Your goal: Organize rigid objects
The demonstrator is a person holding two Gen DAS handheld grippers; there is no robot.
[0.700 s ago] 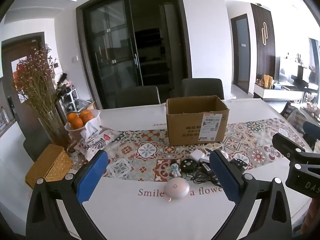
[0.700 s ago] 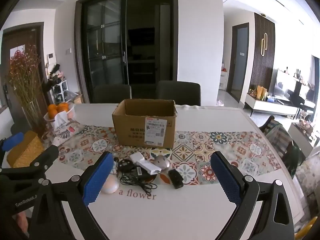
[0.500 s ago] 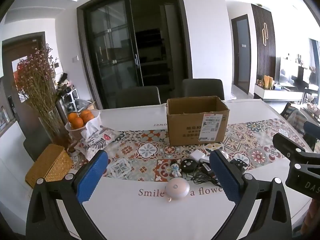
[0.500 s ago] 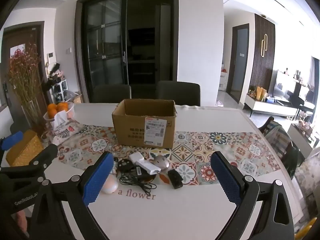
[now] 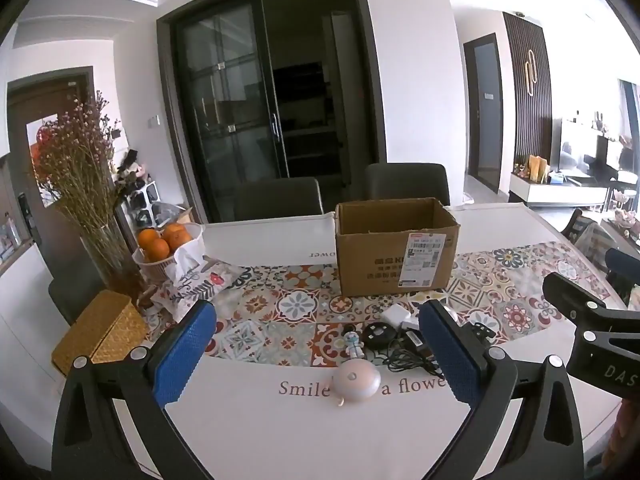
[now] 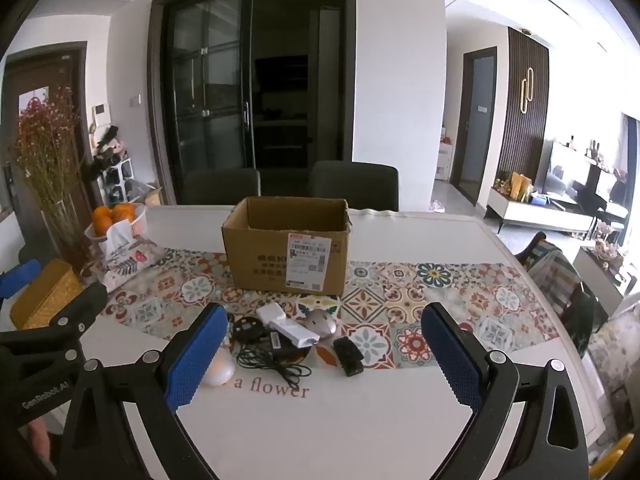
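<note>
Two claws, left [image 5: 316, 354] and right [image 6: 322, 350], both spread wide, holding nothing, above the table [image 6: 320, 420]. Small items lie clustered before the open box [image 6: 286, 254]: puck [image 5: 356, 381], figurine [image 5: 354, 345], charger [image 6: 286, 326], cable [image 6: 270, 360]. Advice: take one item singly, avoiding the cable, then drop it in the box.

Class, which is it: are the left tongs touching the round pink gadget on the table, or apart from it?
Apart. The left wrist view shows the left tongs open, with bare white table between the blue pads and the round pink gadget.
</note>
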